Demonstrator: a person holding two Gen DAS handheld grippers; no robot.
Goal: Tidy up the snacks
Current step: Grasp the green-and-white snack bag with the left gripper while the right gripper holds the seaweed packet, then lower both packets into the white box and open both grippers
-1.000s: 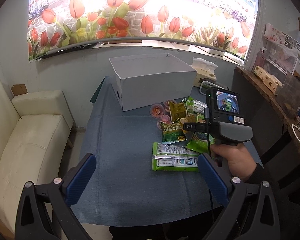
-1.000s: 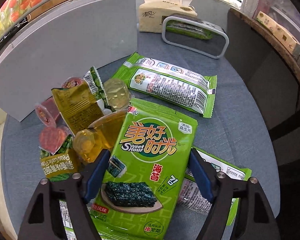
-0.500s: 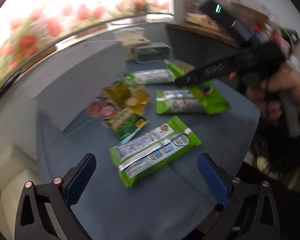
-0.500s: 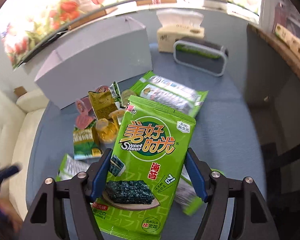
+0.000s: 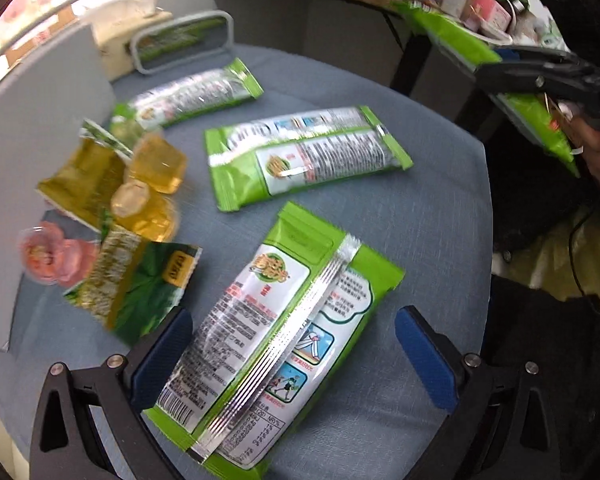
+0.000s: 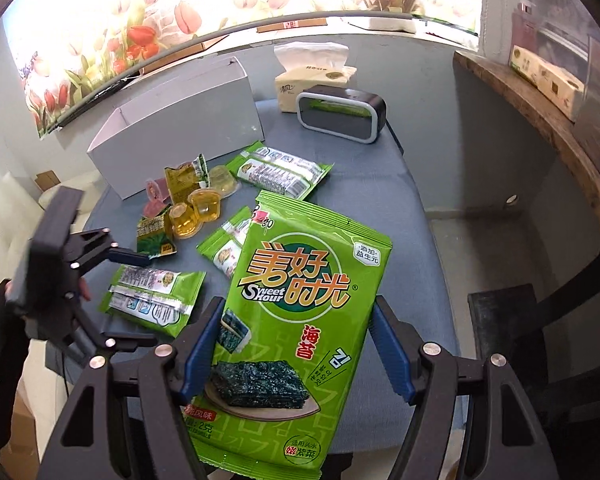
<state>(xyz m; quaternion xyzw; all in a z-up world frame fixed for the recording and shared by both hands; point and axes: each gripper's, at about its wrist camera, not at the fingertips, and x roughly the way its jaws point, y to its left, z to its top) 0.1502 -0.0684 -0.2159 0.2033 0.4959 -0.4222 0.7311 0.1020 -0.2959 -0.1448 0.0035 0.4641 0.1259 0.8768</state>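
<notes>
My right gripper (image 6: pixel 298 346) is shut on a green seaweed pack (image 6: pixel 304 276), one blue pad on each long edge, holding it clear above the table. In the left wrist view the same pack (image 5: pixel 448 30) hangs at the upper right. My left gripper (image 5: pixel 292 356) is open and points steeply down. It straddles a long green-and-white snack pack (image 5: pixel 272 332) that lies flat near the table's front edge. The pads stand apart from the pack's sides. Two similar packs (image 5: pixel 304 160) lie further back. Yellow jelly cups (image 5: pixel 152 188), pink cups (image 5: pixel 48 256) and small sachets (image 5: pixel 140 284) sit in a pile at the left.
An open white box (image 6: pixel 180 128) stands at the back left of the blue-covered table (image 6: pixel 380 184). A tissue box (image 6: pixel 312 76) and a black clock (image 6: pixel 340 116) sit behind the snacks. A wooden shelf (image 6: pixel 540 104) runs along the right, a cream sofa (image 6: pixel 4 204) at the left.
The left gripper swung down and rolled, closing in over the front snack pack. The right gripper lifted the seaweed pack off the pile and pulled it back.
</notes>
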